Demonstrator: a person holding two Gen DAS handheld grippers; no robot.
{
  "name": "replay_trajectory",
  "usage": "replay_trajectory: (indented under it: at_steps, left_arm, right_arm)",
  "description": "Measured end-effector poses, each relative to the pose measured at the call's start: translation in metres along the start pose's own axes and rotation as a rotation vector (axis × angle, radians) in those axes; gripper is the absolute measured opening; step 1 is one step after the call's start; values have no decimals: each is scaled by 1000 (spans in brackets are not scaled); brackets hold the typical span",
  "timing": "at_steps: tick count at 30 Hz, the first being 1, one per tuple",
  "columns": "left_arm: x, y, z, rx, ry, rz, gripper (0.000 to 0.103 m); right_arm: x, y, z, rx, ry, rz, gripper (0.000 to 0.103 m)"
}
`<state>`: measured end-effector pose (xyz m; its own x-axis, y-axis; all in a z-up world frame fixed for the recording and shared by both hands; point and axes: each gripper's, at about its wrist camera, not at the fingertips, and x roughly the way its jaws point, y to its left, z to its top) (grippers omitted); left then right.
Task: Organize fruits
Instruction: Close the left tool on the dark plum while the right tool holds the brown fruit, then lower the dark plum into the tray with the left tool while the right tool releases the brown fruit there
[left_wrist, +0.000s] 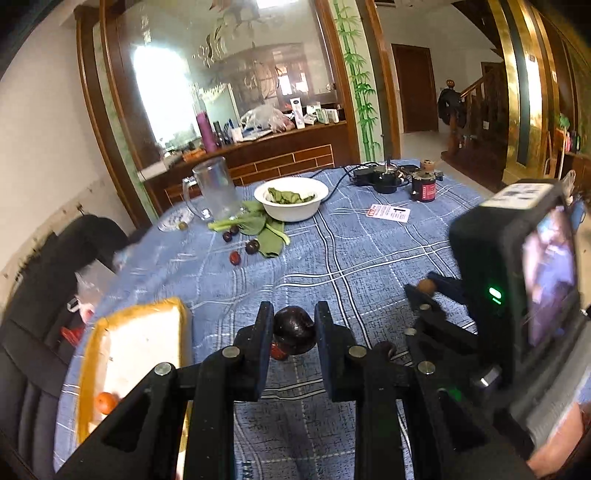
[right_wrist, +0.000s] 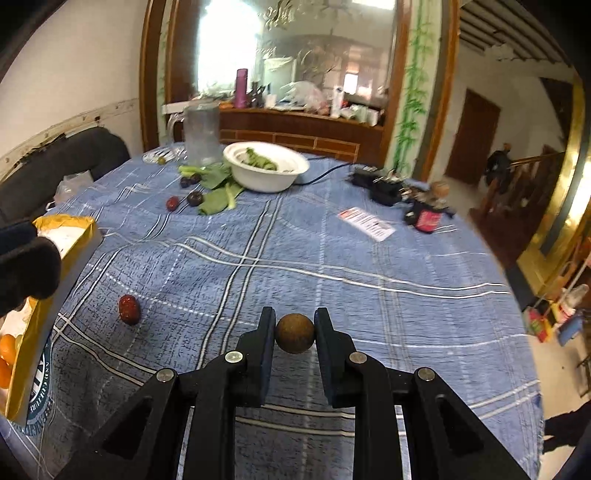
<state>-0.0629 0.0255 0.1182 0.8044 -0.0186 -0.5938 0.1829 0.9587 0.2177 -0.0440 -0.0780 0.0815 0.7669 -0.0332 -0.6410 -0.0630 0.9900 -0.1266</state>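
My left gripper is shut on a dark purple plum, held above the blue checked tablecloth. A red date lies just under it. My right gripper is shut on a round brown longan; it also shows in the left wrist view. A yellow-rimmed white box at the left holds an orange fruit; it also shows in the right wrist view with oranges. A red date lies on the cloth near the box. Two dark plums and a red date lie further back.
A white bowl of greens, loose leaves, a glass mug and a small plate stand at the far side. Black devices and cables and a card lie far right. A dark chair stands at the left edge.
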Motion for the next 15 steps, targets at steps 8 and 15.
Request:
replay_trajectory:
  at_steps: [8, 15]
  left_arm:
    - [-12, 14, -12, -70, -8, -113, 22]
    - [-32, 28, -22, -116, -40, -143, 22]
  right_arm:
    - [-44, -2, -25, -48, 20, -76, 23]
    - [-82, 18, -18, -94, -12, -82, 23]
